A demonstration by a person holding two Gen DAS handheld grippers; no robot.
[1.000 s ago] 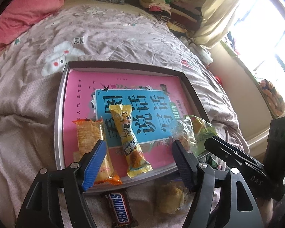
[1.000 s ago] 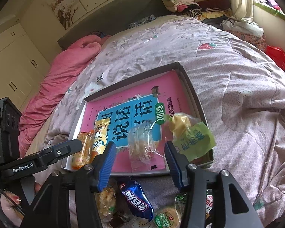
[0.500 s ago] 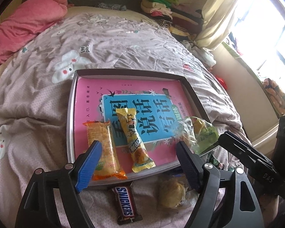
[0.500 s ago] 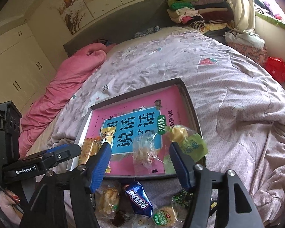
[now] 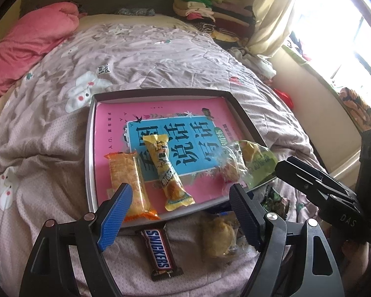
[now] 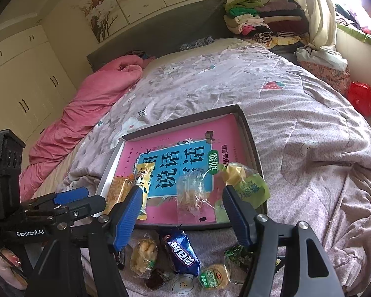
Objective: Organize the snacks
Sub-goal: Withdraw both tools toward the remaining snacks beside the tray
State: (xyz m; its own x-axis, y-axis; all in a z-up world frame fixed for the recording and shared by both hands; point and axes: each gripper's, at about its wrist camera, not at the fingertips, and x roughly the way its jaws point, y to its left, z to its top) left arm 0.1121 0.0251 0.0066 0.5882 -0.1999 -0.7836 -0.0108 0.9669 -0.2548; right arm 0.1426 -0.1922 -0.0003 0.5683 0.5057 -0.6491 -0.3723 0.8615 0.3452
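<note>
Nearest, below the left gripper (image 5: 180,210), released and empty: Snickers bar (image 5: 160,255) and clear-wrapped pastry (image 5: 219,238) on the quilt (image 5: 173,57). Below the right gripper (image 6: 181,212), jaws opening on nothing: blue packet (image 6: 183,252), round green biscuit (image 6: 214,276). Beyond both: tray (image 5: 90,148) holding orange cracker pack (image 5: 128,180), yellow bar (image 5: 169,170), clear bag (image 6: 189,195), green pouch (image 6: 249,186). Judged roughly half done; loose snacks remain outside.

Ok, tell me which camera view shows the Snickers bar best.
The left wrist view. The Snickers bar lies in full sight on the bedspread just outside the tray, label readable, between the open left gripper fingers. In the right wrist view only a dark end shows, mostly hidden behind a blue finger.
</note>
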